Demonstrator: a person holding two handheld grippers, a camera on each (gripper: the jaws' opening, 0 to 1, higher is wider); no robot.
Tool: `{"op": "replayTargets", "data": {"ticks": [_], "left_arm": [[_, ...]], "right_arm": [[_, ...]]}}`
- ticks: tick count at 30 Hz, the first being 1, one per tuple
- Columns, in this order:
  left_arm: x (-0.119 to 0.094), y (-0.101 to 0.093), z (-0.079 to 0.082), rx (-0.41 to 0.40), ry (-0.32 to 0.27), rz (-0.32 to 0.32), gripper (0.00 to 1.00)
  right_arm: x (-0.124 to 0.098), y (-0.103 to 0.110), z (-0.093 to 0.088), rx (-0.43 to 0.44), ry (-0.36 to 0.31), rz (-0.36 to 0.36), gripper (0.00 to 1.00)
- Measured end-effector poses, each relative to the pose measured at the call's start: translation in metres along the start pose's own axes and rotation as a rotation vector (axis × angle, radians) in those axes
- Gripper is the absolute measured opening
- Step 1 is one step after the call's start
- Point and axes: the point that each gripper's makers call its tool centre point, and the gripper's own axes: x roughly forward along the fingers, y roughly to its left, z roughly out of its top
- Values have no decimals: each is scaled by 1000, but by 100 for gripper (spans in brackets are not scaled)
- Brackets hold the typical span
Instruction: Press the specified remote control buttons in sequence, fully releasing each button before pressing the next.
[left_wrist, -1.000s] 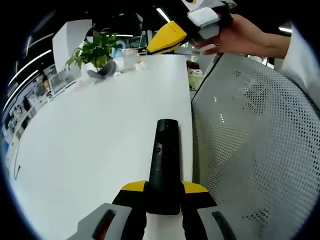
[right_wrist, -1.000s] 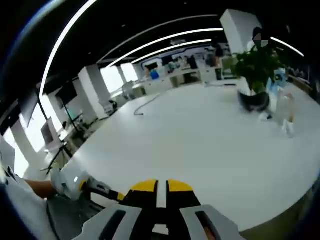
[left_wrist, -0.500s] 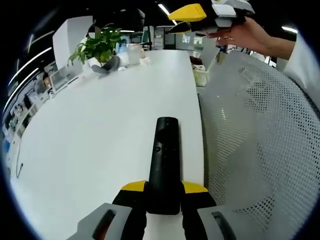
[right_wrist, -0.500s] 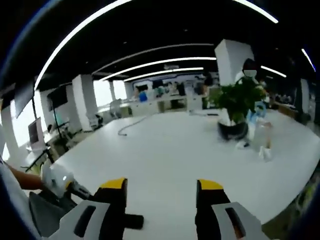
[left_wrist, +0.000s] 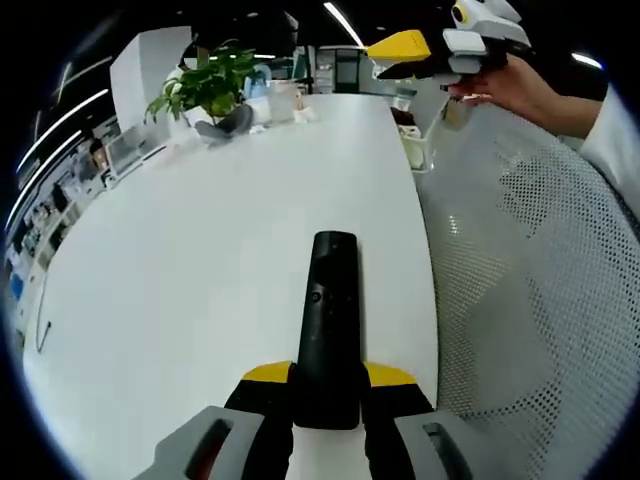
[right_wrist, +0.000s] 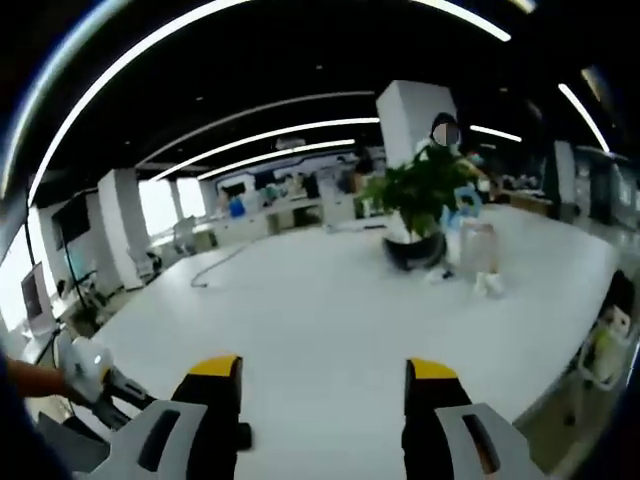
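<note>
A black remote control (left_wrist: 327, 330) stands out forward from my left gripper (left_wrist: 327, 378), whose yellow-tipped jaws are shut on its near end, above the white table (left_wrist: 180, 250). The right gripper (left_wrist: 440, 50) shows at the upper right of the left gripper view, held by a hand, high over the table's edge. In the right gripper view my right gripper (right_wrist: 325, 385) is open, jaws wide apart with nothing between them, over the white table (right_wrist: 330, 310). The left gripper (right_wrist: 95, 375) shows at the lower left there, with the remote's dark tip (right_wrist: 243, 434) beside my left jaw.
A potted green plant (left_wrist: 205, 90) (right_wrist: 420, 200) and a clear container (left_wrist: 283, 102) (right_wrist: 478, 248) stand at the table's far end. A white mesh chair back (left_wrist: 530, 300) rises right of the table edge. A dark cable (right_wrist: 215, 272) lies on the far table.
My right gripper opened from shut and its view swung right along the table. In the left gripper view the right gripper drifted rightward and up. The remote stays clamped.
</note>
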Motion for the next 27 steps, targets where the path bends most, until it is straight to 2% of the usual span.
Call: {"op": "replayTargets", "data": {"ticks": [2, 5, 7, 8, 10, 18, 21, 24, 27], "left_arm": [[0, 2, -1, 5, 4, -2, 24], [-2, 6, -2, 14, 13, -4, 24], [-2, 9, -2, 20, 19, -4, 24], [-3, 11, -3, 22, 23, -4, 24], [-3, 15, -3, 21, 25, -4, 24], [-4, 29, -4, 28, 46, -3, 24], [-4, 39, -5, 20, 55, -6, 24], [-4, 45, -4, 14, 60, -10, 24], [-3, 52, -3, 39, 71, -8, 24]], "right_arm": [[1, -3, 1, 10, -14, -20, 80], [2, -8, 6, -37, -49, -64, 93], [4, -11, 8, -39, -73, -97, 99], [4, -14, 4, -38, -52, -119, 99], [4, -23, 7, -51, -69, -180, 99], [8, -26, 2, -65, -52, -184, 99], [10, -30, -2, -43, -31, -190, 99], [11, -30, -5, -60, -13, -194, 99], [12, -28, -6, -70, -5, -189, 99]]}}
